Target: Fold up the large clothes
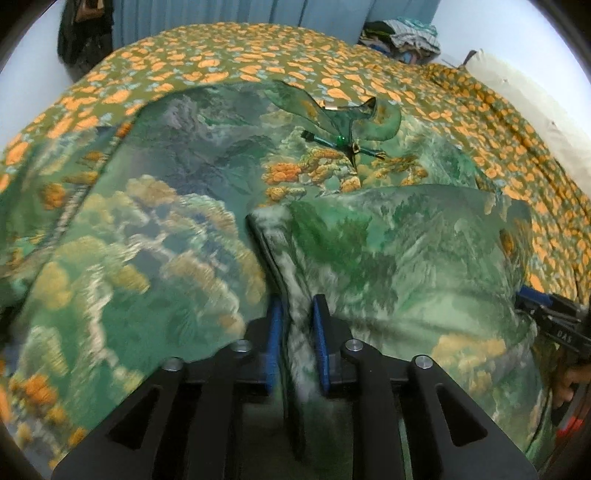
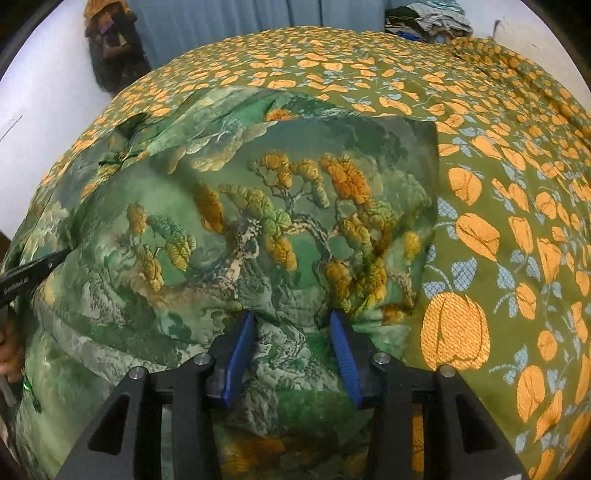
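A wide bed fills both views, spread with an olive bedspread point(image 2: 498, 155) printed in orange fruit and pale blue leaves; behind it hang blue curtains point(image 1: 229, 22) against a pale wall, with a heap of clothes point(image 1: 406, 37) at the far right corner and dark bags point(image 1: 85, 37) hanging at the far left; a cream pillow point(image 1: 535, 110) peeks in at the right edge. On the bedspread lies the green garment point(image 2: 258, 221), printed with pine trees and mountains, one panel folded over itself; its collar and frog fastening point(image 1: 343, 142) sit toward the far side. The left gripper point(image 1: 297, 314) has a raised fold of the cloth between its blue pads, jaws narrowly apart; the blur there makes it hard to say whether they truly pinch it. The right gripper point(image 2: 291, 328) stands wider, pads down on bunched fabric at the garment's near edge; grip uncertain. Each gripper's body is cut off at the frame bottom; the near hem is hidden beneath them.
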{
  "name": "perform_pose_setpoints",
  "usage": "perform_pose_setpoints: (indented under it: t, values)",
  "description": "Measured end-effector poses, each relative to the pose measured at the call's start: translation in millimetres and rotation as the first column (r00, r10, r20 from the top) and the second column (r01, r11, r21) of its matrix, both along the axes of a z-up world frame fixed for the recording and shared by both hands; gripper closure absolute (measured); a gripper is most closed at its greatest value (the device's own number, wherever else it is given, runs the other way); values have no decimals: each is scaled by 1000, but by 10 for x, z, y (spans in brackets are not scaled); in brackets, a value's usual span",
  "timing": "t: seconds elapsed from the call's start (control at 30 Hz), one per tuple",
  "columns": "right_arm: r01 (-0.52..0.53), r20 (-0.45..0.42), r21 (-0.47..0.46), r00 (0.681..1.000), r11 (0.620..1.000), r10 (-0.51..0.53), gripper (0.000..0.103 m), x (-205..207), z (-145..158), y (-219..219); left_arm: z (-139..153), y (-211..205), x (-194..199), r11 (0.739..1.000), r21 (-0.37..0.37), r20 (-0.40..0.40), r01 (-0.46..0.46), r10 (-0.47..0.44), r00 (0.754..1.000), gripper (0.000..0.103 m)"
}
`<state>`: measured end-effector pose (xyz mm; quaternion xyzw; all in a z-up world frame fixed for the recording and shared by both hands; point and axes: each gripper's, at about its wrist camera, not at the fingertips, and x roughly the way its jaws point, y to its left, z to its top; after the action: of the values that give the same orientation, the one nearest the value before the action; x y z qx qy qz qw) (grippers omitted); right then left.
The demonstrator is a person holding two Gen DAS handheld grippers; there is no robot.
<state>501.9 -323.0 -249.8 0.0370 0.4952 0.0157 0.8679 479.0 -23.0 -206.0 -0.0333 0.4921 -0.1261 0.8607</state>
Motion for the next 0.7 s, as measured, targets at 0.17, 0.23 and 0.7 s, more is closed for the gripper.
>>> perform_pose_setpoints:
  t: [0.17,0.23,0.7]
  values:
    - [19,32,-97,999,995,-16,59,-513,263,134,343,387,-554,1000,-4,14,21,-21,1000,28]
    - [44,67,-90,997,995,-38,58,-883,400,207,440,624,-762,999,-7,23,32,-32,999,23]
    - [-124,326,-84,934,989,145,42,-1929,796,1150,182,3901,-1063,626,-299,-189,-721,701,687,10]
